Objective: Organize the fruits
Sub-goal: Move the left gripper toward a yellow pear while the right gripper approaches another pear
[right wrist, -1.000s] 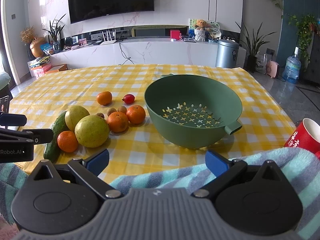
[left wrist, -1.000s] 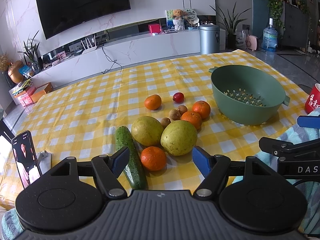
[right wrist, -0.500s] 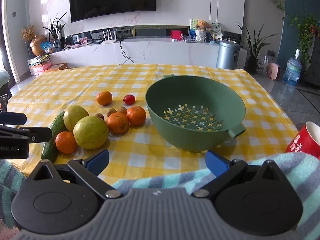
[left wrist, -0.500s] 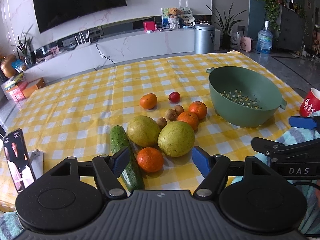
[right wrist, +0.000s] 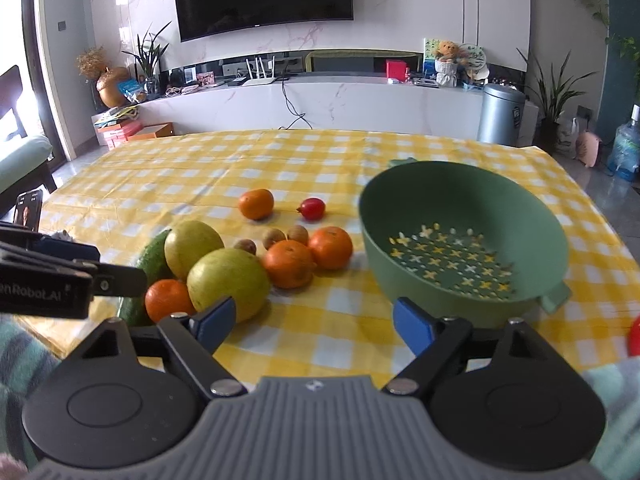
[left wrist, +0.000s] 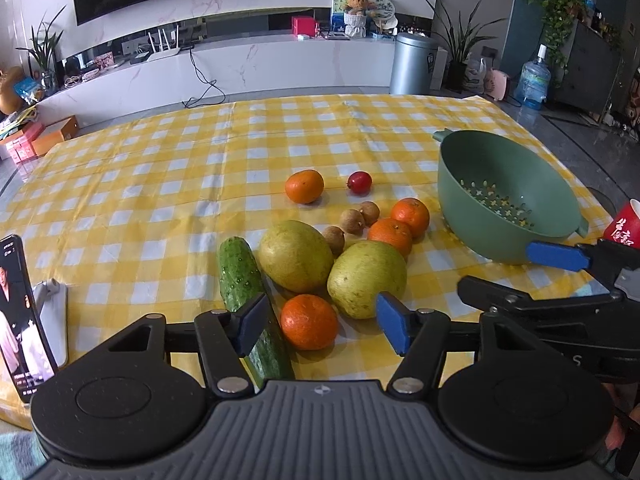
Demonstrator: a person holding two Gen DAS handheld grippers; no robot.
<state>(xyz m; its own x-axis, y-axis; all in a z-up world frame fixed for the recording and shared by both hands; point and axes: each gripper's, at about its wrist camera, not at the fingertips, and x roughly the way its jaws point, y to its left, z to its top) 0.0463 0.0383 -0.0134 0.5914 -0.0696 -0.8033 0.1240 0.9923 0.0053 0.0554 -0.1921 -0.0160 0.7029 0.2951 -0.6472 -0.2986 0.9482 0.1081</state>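
Note:
A pile of fruit lies on the yellow checked tablecloth point(left wrist: 160, 184). It has a cucumber point(left wrist: 240, 276), two yellow-green pears point(left wrist: 295, 255) point(left wrist: 366, 278), several oranges and three small brown longans point(left wrist: 352, 222). A red fruit point(left wrist: 359, 181) lies behind them. My left gripper point(left wrist: 322, 322) hangs over the nearest orange point(left wrist: 309, 321); its jaws are closing, and the orange sits between the pads, untouched. My right gripper point(right wrist: 314, 322) is closing over bare cloth between the pile and the green colander point(right wrist: 400, 292), with nothing between its pads.
A phone on a stand point(left wrist: 20, 316) stands at the left table edge. A red paper cup point(left wrist: 626, 228) is at the right, beyond the colander point(left wrist: 480, 240). A striped blanket point(right wrist: 24, 352) covers the near edge.
Both grippers have moved forward toward the fruit and their jaws have narrowed. The nearest orange now lies between the left gripper's pads. No fruit has moved.

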